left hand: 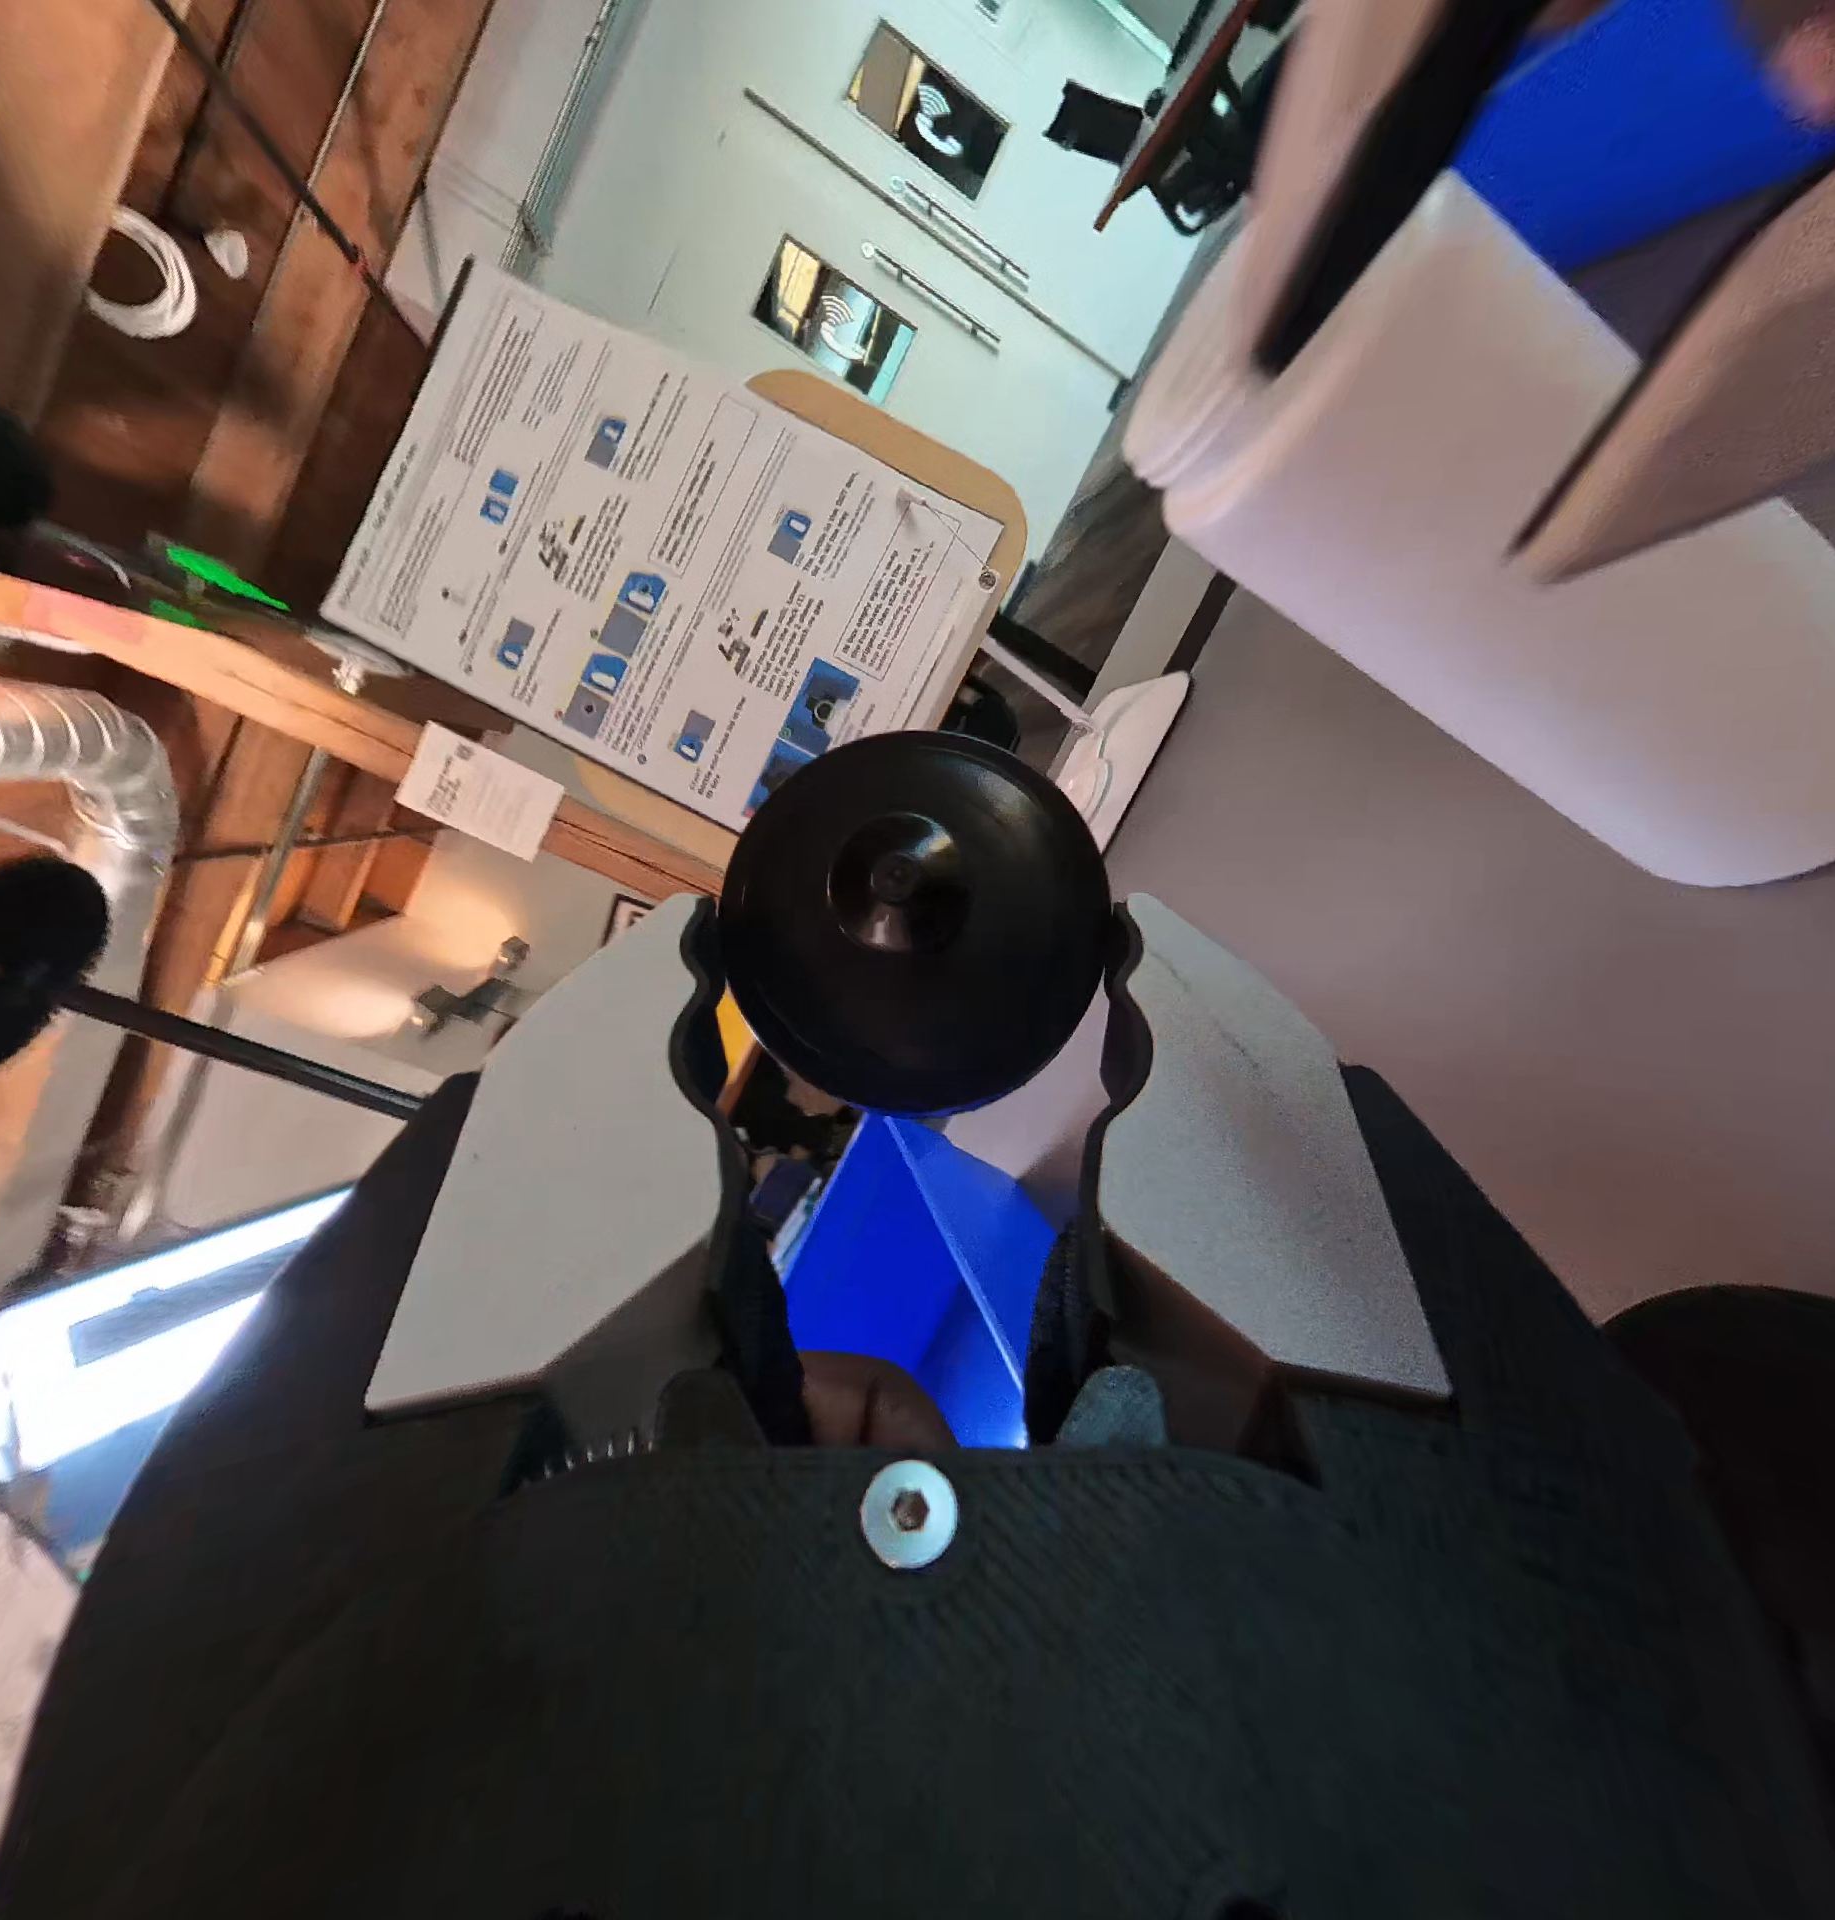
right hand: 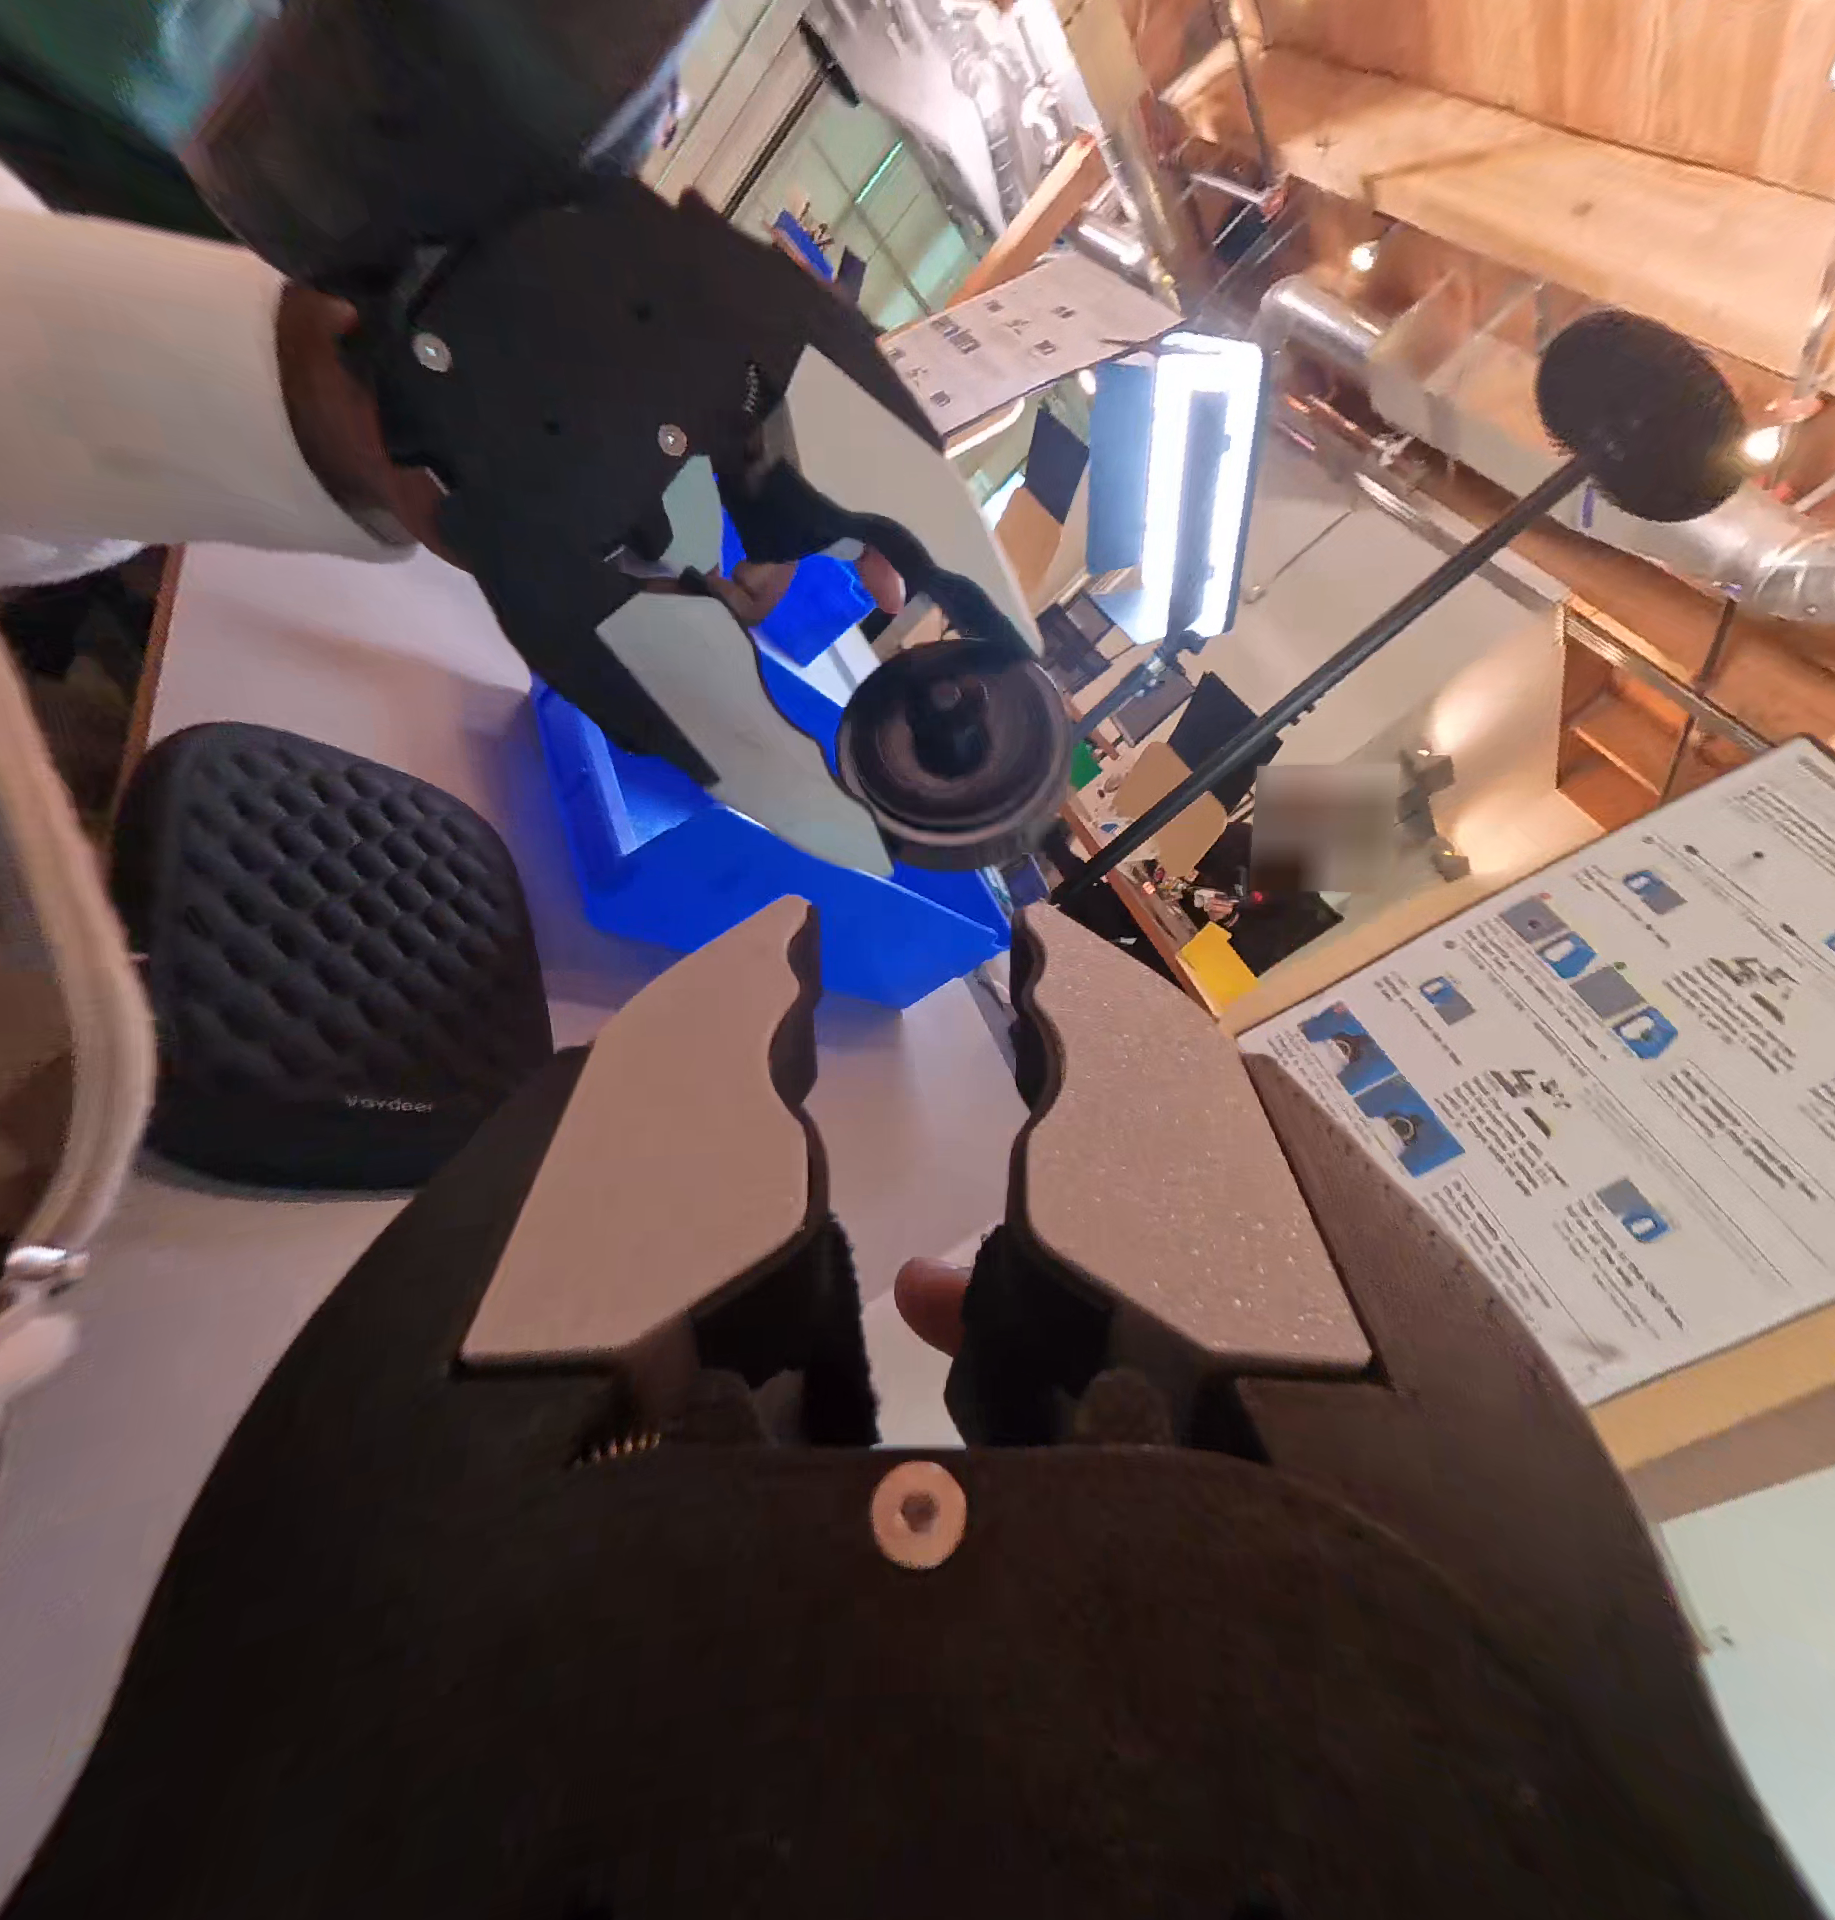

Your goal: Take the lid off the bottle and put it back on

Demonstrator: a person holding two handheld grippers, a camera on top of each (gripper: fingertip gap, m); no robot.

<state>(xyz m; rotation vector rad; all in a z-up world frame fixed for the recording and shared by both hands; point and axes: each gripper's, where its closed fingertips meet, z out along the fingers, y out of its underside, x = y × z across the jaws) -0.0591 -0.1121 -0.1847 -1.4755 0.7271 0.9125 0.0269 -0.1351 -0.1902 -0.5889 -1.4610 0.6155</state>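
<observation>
We see the round black plastic lid (left hand: 892,997) off the bottle, pinched by its rim at the very tips of the left hand-held gripper (left hand: 913,925), which is clamped on it in the air above the desk (left hand: 1412,1091). The wide white plastic bottle (left hand: 1412,644) appears to stand on the desk close by, its threaded neck bare. The grip is shallow, so the lid could pivot or slip out if it is pressed onto the neck off-centre; if it arrives tilted, we would expect it to cross-thread. The right hand-held gripper (right hand: 913,956) has its jaws apart with nothing between them, so the bottle looks unsteadied and could spin or tip under a twist. The left one is rolled onto its side, carried by a hand in a white sleeve (right hand: 113,384), over the blue plastic bin (right hand: 788,894)
</observation>
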